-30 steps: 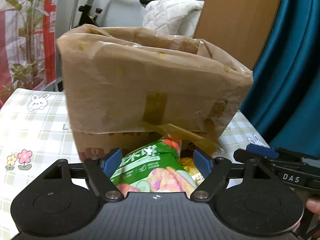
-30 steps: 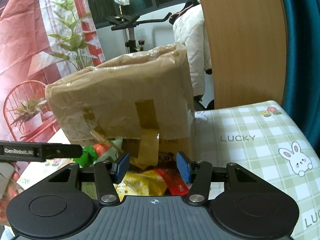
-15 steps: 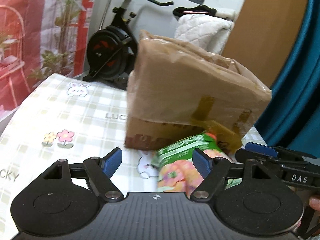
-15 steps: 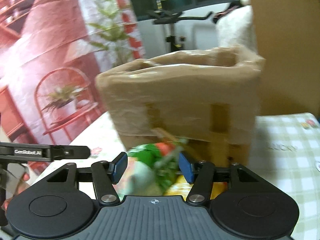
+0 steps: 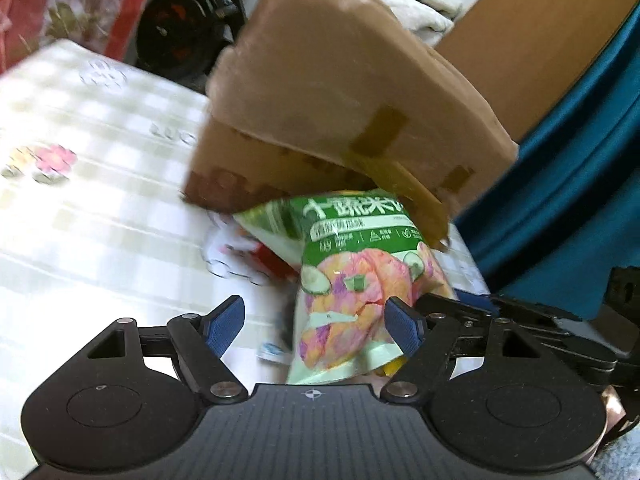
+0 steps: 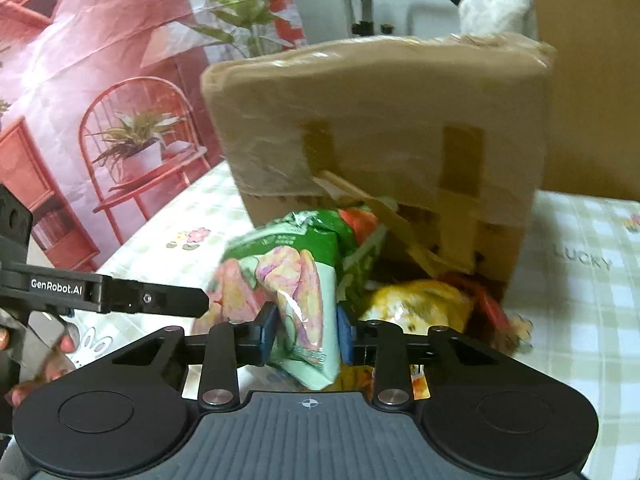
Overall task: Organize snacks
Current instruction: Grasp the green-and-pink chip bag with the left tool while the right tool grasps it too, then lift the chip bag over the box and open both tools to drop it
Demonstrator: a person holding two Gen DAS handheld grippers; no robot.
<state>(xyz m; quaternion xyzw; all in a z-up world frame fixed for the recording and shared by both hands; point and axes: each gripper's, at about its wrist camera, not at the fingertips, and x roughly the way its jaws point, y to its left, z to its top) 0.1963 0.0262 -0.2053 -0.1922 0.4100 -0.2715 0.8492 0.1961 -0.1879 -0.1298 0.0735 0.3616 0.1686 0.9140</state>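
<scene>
The right tongs [image 6: 306, 334] are closing, blue pads against both sides of a green snack bag [image 6: 296, 280] on the checked counter [image 6: 580, 300], in front of a taped cardboard box [image 6: 380, 128]. The left tongs [image 5: 316, 322] stand spread, holding nothing, beside the bag.

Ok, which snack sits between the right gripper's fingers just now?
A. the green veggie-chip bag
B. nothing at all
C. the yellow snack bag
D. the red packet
A: in the right wrist view the right gripper has its fingers closing on the bottom end of the green veggie-chip bag, while the yellow snack bag lies loose beyond it in front of the cardboard box.
</scene>
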